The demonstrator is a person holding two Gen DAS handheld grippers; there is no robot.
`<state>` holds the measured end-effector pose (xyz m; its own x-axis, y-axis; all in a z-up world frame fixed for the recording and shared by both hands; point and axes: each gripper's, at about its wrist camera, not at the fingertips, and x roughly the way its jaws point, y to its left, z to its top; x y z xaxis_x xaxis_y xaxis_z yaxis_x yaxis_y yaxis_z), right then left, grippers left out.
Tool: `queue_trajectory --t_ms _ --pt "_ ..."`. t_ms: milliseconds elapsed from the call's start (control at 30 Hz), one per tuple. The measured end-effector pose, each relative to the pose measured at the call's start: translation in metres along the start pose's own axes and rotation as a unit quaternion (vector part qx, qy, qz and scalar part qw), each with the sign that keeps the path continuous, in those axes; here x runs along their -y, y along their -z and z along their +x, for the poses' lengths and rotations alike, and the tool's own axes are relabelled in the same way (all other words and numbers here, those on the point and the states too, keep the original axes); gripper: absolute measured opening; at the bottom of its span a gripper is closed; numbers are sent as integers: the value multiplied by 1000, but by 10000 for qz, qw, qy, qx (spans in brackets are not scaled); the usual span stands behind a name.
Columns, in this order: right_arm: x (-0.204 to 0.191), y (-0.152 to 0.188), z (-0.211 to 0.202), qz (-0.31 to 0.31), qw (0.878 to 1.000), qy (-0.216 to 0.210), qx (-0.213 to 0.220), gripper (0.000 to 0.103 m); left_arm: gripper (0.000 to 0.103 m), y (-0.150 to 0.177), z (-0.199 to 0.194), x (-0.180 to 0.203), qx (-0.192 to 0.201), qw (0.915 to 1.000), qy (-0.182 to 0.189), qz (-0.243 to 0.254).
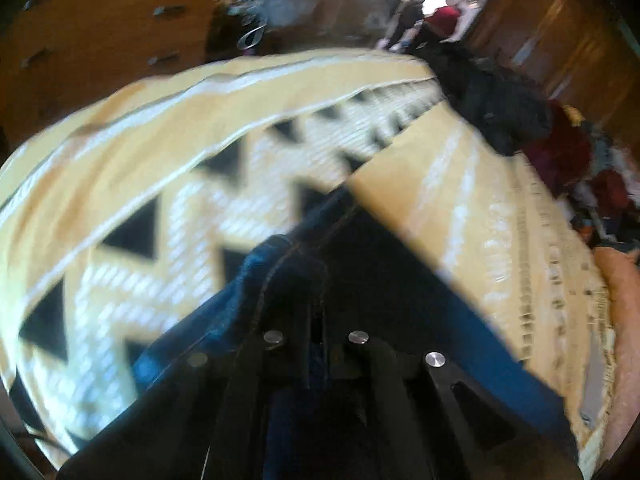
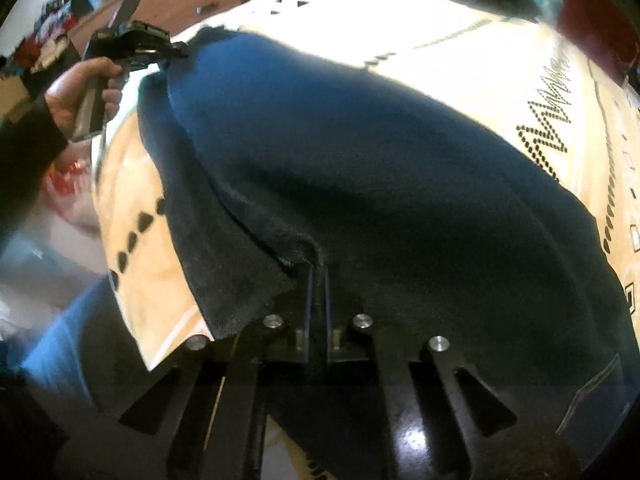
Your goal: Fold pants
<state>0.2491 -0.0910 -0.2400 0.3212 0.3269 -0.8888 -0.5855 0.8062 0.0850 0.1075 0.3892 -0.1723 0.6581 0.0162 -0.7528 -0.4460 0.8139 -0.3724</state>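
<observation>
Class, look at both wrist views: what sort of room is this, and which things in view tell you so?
Probably a bedroom. The jeans lie on a bed with a patterned yellow bedspread, a wooden dresser stands behind it, and clothes are piled along the far side.

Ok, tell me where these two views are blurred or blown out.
Left wrist view: motion blur smears the patterned bedspread and the jeans; the far doorway glares white. Right wrist view: the bedspread beyond the jeans is overexposed; the left gripper reads fairly sharp, and the fisheye bends the edges.
</observation>
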Motion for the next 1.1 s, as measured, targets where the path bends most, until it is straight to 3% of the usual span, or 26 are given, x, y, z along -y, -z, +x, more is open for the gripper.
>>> queue_trajectory --t_ms 100,167,233,333,433,467,533,633,700,767,933,1000,1100 --pt "6 -3 -28 119 9992 -130 349 4 2 -19 -37 11 515 9948 872 -112" --pt "6 -5 -53 88 9979 -157 626 4 2 -25 -66 5 858 9846 1492 -306" --pt "3 -3 -71 29 9968 -231 763 4 2 -23 -86 -14 1050 9755 1888 -420" --pt "-6 6 -57 -123 9978 -454 459 4 2 -1 -78 -47 808 9823 1643 -401" --pt "-21 26 -9 -380 9974 -486 -366 8 5 34 -30 -97 -86 9899 1234 -687" --pt "-21 31 3 -403 9971 -414 -498 10 9 45 -14 -113 -321 9885 1243 -797" --pt "-20 33 5 -349 9976 -381 -468 10 11 52 -19 -120 -103 9860 1475 -773" --pt "-18 20 -18 -399 9980 -306 -384 15 11 48 -28 -112 9 9880 1408 -643" --pt "-16 10 -34 -512 9977 -357 -281 32 11 48 -27 -113 22 9878 1419 -643" --pt "-7 -2 -49 -608 9979 -234 -49 37 11 50 -28 -115 34 9871 1456 -668" --pt "82 -23 -46 122 9994 267 192 36 11 54 -27 -118 97 9861 1533 -630" --pt "124 -24 -33 547 9968 578 125 20 11 53 -23 -118 91 9856 1554 -653" --pt "173 -25 -4 988 9932 605 -130 16 11 53 -19 -117 94 9863 1529 -607"
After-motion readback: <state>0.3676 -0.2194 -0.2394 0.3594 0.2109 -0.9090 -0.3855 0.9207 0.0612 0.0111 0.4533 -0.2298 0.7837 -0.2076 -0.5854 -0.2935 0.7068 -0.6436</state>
